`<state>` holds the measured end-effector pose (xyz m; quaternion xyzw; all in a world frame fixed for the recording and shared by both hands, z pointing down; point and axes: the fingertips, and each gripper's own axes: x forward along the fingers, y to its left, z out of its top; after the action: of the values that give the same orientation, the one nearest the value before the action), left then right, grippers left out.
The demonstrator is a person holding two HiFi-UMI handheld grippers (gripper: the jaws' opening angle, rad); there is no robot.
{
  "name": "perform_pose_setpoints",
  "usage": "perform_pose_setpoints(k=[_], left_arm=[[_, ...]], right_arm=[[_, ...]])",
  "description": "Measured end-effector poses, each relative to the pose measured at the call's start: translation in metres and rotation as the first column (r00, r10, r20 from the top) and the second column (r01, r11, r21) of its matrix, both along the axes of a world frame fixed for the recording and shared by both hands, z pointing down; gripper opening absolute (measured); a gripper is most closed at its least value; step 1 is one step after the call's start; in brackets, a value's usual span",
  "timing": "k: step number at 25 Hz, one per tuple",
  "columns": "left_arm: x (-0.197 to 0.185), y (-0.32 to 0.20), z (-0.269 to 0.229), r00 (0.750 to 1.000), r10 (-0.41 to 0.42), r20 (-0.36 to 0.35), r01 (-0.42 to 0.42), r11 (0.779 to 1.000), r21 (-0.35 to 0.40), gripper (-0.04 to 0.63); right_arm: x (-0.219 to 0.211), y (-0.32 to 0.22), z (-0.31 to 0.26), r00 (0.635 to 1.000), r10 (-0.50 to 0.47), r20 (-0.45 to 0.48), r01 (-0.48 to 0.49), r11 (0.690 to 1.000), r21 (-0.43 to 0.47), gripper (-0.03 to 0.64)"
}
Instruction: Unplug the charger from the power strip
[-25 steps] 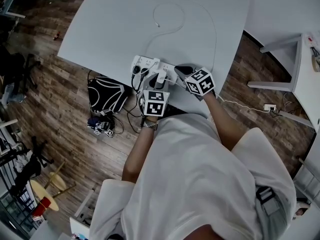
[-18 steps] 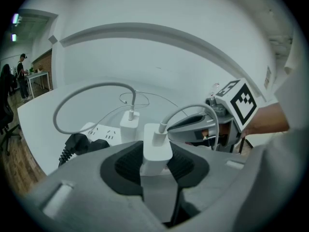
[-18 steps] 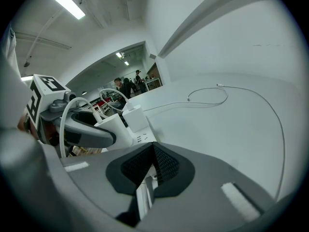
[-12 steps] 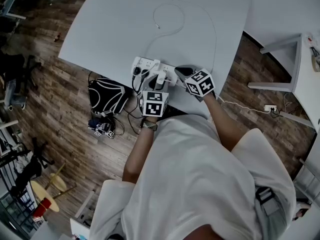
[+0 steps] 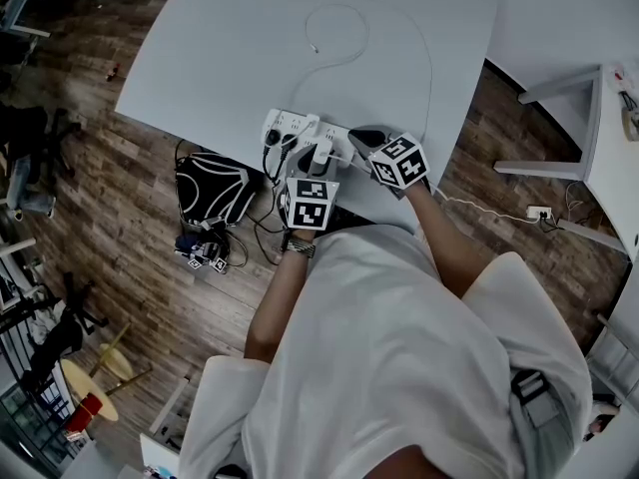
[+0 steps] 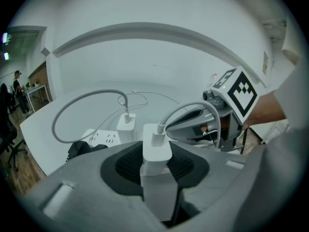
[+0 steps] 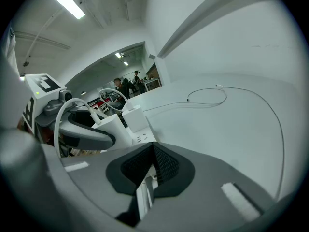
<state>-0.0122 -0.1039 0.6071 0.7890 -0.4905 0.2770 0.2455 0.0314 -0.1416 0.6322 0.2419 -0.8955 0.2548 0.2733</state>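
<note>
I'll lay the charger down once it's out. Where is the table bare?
Bare: the table's left part, between the cable loop and the left edge. Crowded: the near edge, with power strip, second charger, left gripper on the charger, right gripper.

The charger (image 6: 156,149), power strip (image 5: 290,126) and bench (image 5: 230,48) are white, the fingers (image 6: 87,197) grey with black ribbed faces, the marker cube (image 5: 308,205) black-and-white squared, the floor (image 5: 120,208) brown wood-grain.
</note>
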Motion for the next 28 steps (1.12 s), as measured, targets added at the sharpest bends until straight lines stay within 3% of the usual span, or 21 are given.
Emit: perform_pose_setpoints(k=[4,7,11,17,22,28], left_arm=[[-0.0026,-0.0018,-0.003,0.993,-0.053,-0.105,0.051,0.999,-0.019,0.146],[-0.0033,-0.002,-0.0033,0.99,-0.063,-0.123,0.061,0.998,-0.024,0.146],[-0.0019,-0.0008,-0.0027,0.995,-0.045,-0.089,0.044,0.999,-0.019,0.144],[0.0015,-0.001,-0.0038,1.0,0.009,0.017,-0.009,1.0,0.01,0.144],[-0.001,-0.0006,-0.0047,1.0,-0.012,-0.003,0.012,1.0,0.001,0.144],[0.003,-0.0005,-0.005,1.0,0.003,0.024,-0.003,1.0,0.018,0.144]], right_arm=[[0.0014,-0.0012,-0.0014,1.0,0.0,0.0,0.0,1.0,0.001,0.002],[0.0012,-0.0014,-0.0012,1.0,0.001,0.001,-0.001,1.0,0.001,0.002],[0.0019,-0.0002,-0.001,1.0,0.001,0.002,-0.001,1.0,-0.001,0.002],[0.0009,-0.0007,-0.001,1.0,-0.001,0.003,0.001,1.0,0.002,0.002],[0.0006,-0.0011,-0.0018,1.0,0.0,0.003,0.0,1.0,0.001,0.002],[0.0017,-0.0009,-0.0011,1.0,0.0,-0.001,0.0,1.0,0.005,0.002]])
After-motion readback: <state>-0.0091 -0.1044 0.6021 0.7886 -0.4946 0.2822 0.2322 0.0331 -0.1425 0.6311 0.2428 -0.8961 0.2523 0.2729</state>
